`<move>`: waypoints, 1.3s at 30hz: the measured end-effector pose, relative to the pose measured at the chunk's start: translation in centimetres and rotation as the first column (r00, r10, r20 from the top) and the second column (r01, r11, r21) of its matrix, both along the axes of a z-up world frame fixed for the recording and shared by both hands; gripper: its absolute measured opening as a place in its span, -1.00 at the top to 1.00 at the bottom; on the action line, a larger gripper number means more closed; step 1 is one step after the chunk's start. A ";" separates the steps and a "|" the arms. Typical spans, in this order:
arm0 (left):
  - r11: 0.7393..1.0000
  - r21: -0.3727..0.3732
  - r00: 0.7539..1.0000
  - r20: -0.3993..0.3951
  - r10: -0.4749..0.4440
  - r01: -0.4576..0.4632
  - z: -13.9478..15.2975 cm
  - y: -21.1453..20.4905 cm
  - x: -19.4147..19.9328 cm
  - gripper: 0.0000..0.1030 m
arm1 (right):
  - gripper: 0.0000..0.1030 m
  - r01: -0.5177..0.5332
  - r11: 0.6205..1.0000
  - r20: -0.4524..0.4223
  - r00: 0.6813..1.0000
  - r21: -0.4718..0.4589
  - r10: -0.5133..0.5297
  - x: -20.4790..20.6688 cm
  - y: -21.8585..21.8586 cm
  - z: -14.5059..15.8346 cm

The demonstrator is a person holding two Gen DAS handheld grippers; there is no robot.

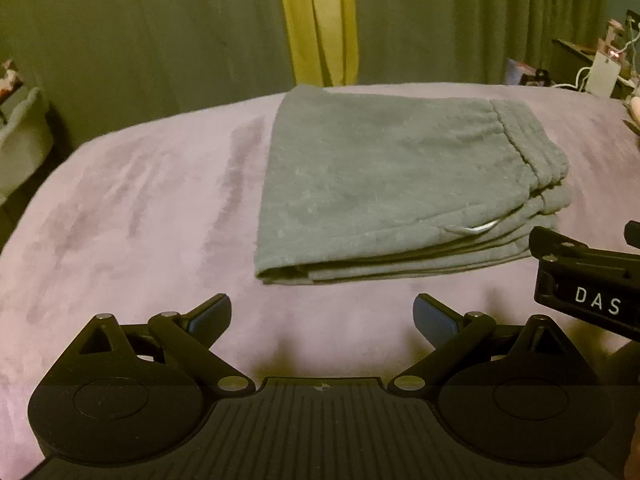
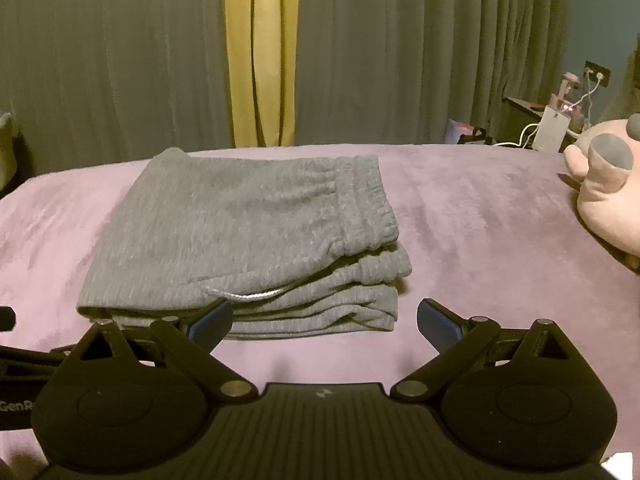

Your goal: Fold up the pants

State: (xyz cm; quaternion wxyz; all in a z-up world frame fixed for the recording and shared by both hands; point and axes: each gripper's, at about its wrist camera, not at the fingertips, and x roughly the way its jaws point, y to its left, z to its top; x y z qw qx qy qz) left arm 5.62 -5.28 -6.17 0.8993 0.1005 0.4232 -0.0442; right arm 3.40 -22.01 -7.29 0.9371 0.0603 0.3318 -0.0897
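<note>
Grey pants point(image 1: 384, 176) lie folded into a thick stacked rectangle on the purple bedspread point(image 1: 140, 208). The elastic waistband is on the right side and a pale drawstring point(image 1: 472, 229) pokes out at the front. My left gripper point(image 1: 322, 316) is open, just short of the bundle's near edge, with nothing between its fingers. In the right wrist view the same pants point(image 2: 248, 232) sit ahead and to the left, drawstring point(image 2: 250, 294) showing. My right gripper point(image 2: 325, 320) is open too, its left fingertip point(image 2: 212, 322) overlapping the front edge of the bundle in view. The right gripper body point(image 1: 588, 284) appears at the left wrist view's right edge.
Grey curtains point(image 2: 400, 52) with a yellow strip point(image 2: 260, 52) hang behind the bed. A pink plush toy point(image 2: 604, 192) lies on the bedspread point(image 2: 480, 232) at the right. A dark bedside table with cables and a white device point(image 2: 552, 132) stands beyond it. Open bedspread lies left of the pants.
</note>
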 end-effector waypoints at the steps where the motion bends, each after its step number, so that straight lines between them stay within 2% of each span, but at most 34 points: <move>1: 1.000 -0.001 1.000 -0.005 0.003 -0.003 -0.1 0.0 0.2 -0.95 | -0.92 -0.001 1.000 -0.002 1.000 0.005 0.001 0.1 -0.1 -0.2; 7: 1.000 0.003 1.000 -0.025 -0.002 0.002 -0.8 -0.4 0.7 -0.95 | -0.92 0.012 0.999 -0.041 0.999 0.045 -0.010 0.9 -0.8 -1.1; 11: 1.000 -0.002 0.999 -0.032 -0.007 0.007 -0.9 -0.6 1.0 -0.95 | -0.92 0.016 0.998 -0.030 0.999 0.061 -0.014 0.9 -1.1 -1.1; 39: 1.000 -0.007 0.998 -0.060 -0.021 0.021 -1.5 -1.4 1.6 -0.95 | -0.92 0.027 0.996 -0.045 0.999 0.088 -0.023 1.1 -1.8 -1.6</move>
